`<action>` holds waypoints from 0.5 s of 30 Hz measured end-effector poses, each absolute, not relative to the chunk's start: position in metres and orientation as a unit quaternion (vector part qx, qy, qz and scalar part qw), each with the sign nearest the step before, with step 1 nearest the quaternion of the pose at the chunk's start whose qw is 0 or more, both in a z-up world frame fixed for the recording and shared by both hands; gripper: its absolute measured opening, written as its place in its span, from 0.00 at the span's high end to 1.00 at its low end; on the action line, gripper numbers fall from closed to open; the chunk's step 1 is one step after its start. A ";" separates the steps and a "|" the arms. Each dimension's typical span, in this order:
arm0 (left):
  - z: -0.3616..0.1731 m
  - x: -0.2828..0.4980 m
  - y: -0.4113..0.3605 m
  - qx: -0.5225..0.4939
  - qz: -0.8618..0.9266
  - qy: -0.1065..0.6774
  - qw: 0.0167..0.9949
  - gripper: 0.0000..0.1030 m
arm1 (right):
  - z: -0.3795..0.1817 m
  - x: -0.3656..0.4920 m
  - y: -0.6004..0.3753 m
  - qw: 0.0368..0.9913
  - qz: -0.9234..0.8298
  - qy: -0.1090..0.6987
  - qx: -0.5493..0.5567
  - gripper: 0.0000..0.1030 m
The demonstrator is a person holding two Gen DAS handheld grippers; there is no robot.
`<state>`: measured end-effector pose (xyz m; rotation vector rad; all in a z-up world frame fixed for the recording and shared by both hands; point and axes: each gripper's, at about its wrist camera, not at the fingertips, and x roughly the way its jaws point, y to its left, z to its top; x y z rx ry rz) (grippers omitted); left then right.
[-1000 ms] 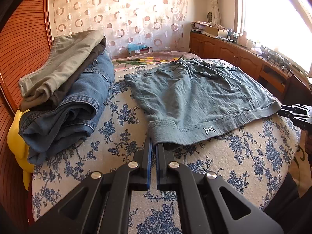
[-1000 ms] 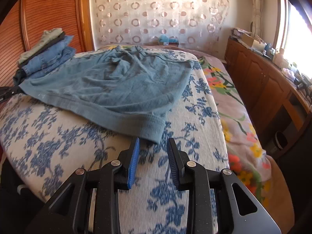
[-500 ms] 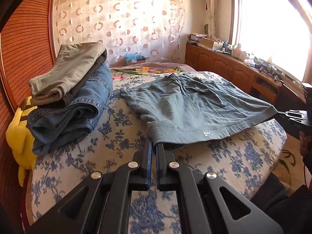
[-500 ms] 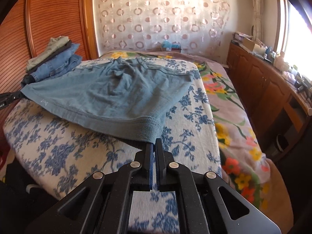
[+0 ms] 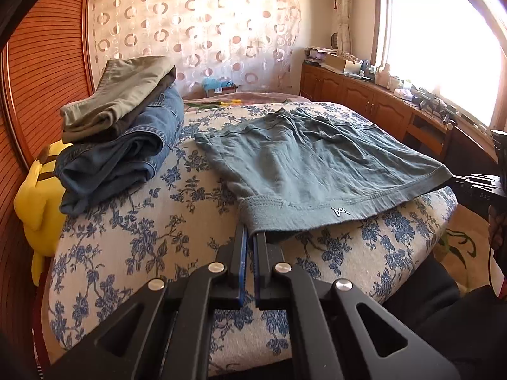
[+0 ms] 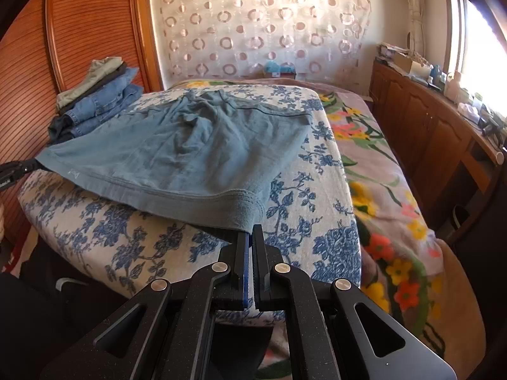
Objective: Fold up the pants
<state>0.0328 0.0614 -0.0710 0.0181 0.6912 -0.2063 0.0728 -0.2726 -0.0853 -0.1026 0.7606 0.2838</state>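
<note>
Shorts (image 5: pixel 304 161) lie spread on the flowered bed (image 5: pixel 133 228), right of the stacked jeans (image 5: pixel 126 148). In the left wrist view, the left gripper (image 5: pixel 250 237) is pinching the near-left waistband corner, raised off the cover. From the right wrist view, the right gripper (image 6: pixel 249 232) nips the near-right corner, though how much cloth it has is hard to see. I'd keep both corners level and taut, then carry them toward the far hem without dragging.
</note>
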 end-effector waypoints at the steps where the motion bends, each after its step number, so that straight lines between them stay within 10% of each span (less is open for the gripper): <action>1: -0.070 0.031 0.062 0.009 -0.101 0.337 0.936 1.00 | -0.084 0.071 -0.273 0.918 0.138 0.368 -0.049 1.00; 15: -0.073 0.012 0.051 0.017 -0.105 0.353 0.930 1.00 | -0.072 0.048 -0.288 0.921 0.131 0.365 -0.041 1.00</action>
